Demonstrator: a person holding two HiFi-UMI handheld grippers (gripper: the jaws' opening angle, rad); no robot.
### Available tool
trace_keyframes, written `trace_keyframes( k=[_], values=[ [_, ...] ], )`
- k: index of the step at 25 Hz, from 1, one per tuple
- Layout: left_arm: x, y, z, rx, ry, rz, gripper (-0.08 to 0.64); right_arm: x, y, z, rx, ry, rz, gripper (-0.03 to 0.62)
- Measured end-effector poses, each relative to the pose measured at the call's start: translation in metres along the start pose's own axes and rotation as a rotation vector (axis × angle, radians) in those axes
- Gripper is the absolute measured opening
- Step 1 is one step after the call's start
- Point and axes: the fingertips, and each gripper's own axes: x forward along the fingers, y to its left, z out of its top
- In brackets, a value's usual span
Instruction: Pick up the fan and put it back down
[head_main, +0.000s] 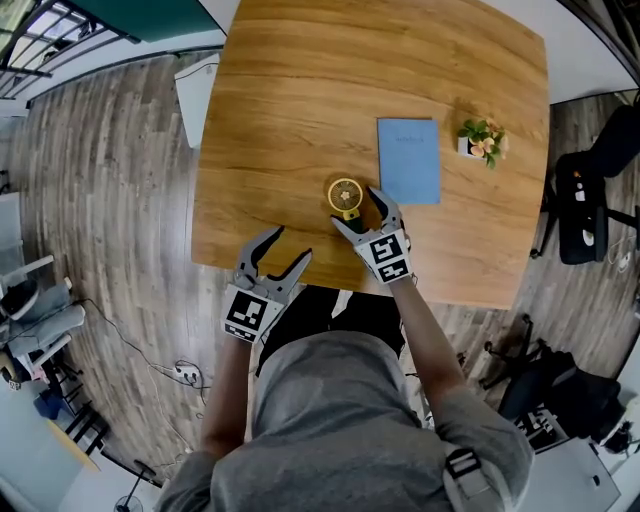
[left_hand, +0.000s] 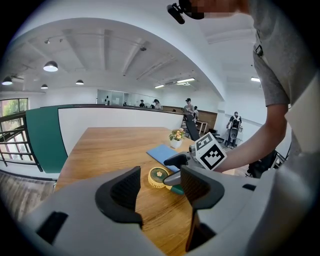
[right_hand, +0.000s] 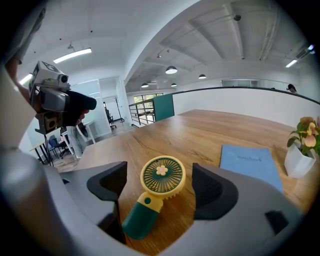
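Yellow-and-green plastic, the fan (right_hand: 162, 174) looks light, stiff, slightly slick; it lies untouched between the spread jaws of the right gripper (right_hand: 159, 189). Its green handle (right_hand: 141, 218) seems the surest hold; the left gripper (head_main: 289, 245) gapes empty.

Lighting is bright and even, from round ceiling lamps (left_hand: 50, 66) and strip lights (right_hand: 72, 54). Shadows on the wooden table (head_main: 300, 100) are soft and short. Both gripper views bend heavily at the edges, with black corners. Fan (right_hand: 161, 175) is in sharp focus.
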Motion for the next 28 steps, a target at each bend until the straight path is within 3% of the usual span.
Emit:
trace_keyframes(
  k=[14,28],
  values=[
    [0.004,0.004,-0.009,-0.03,0.019,-0.028,0.264,0.037,-0.001,-0.026,0.018,0.091,-0.014,0.463],
    [0.008,0.006,-0.016,-0.012,0.037,-0.041,0.264,0.046,-0.011,-0.038,-0.049,0.16,-0.125,0.449]
  ],
)
